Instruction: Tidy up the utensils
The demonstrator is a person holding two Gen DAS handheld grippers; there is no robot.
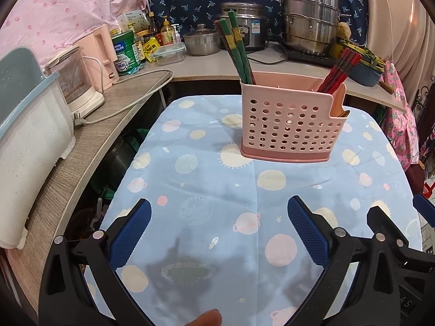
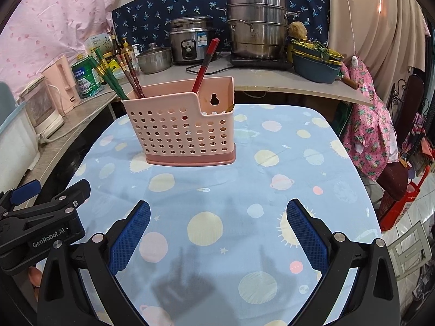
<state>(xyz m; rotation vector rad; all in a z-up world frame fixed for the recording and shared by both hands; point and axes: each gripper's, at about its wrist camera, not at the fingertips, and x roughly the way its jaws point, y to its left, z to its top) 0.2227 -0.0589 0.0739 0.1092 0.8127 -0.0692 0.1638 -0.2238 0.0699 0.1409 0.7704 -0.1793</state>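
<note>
A pink perforated utensil holder (image 1: 288,125) stands upright on the table with the blue planet-print cloth (image 1: 217,184); it also shows in the right wrist view (image 2: 179,133). Green chopsticks (image 1: 236,51) lean out of its left compartment and red chopsticks (image 1: 339,70) out of its right. In the right wrist view the green chopsticks (image 2: 108,77), brown chopsticks (image 2: 131,77) and red chopsticks (image 2: 205,65) stick up. My left gripper (image 1: 218,231) is open and empty, low over the cloth in front of the holder. My right gripper (image 2: 218,231) is open and empty beside it.
A counter (image 1: 212,65) behind the table holds a rice cooker (image 1: 244,24), a stacked steel steamer (image 1: 310,19), a lidded pot (image 1: 202,40), bottles and tins. A wooden shelf (image 1: 89,146) on the left carries a dish rack (image 1: 30,127) and a kettle (image 1: 78,81). Pink cloth (image 2: 369,135) hangs at right.
</note>
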